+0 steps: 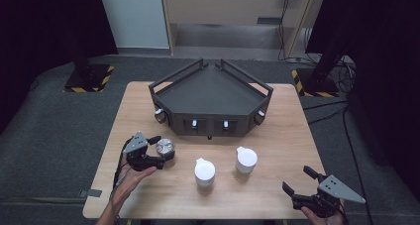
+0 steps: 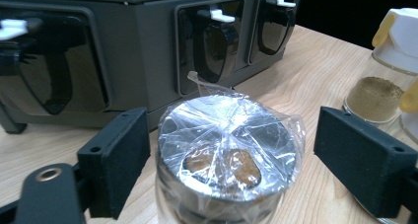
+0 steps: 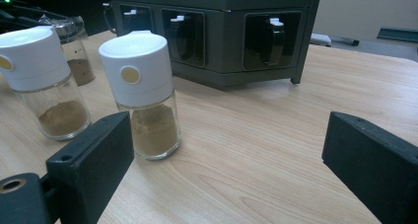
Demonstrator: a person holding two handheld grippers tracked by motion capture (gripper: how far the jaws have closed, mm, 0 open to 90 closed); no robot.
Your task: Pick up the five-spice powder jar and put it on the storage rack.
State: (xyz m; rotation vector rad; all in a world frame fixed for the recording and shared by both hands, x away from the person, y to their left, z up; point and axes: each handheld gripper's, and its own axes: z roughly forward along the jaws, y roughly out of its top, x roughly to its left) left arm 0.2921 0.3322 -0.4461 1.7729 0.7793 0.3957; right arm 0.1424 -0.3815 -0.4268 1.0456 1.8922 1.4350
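My left gripper (image 2: 224, 150) brackets the film-capped spice jar (image 2: 229, 150), jaws apart, not yet gripping. My right gripper (image 3: 236, 165) idles open and empty. Two white-capped shakers (image 1: 204, 171) and the rack (image 1: 210, 93) beyond await handling.

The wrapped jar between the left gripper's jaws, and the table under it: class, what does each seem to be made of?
Wrapped jar: seemingly clear glass with a shiny, metal-looking lid; crinkled, glinting clear plastic film covers the top. Table: pale wood or wood-look laminate, matt, with visible grain lines.
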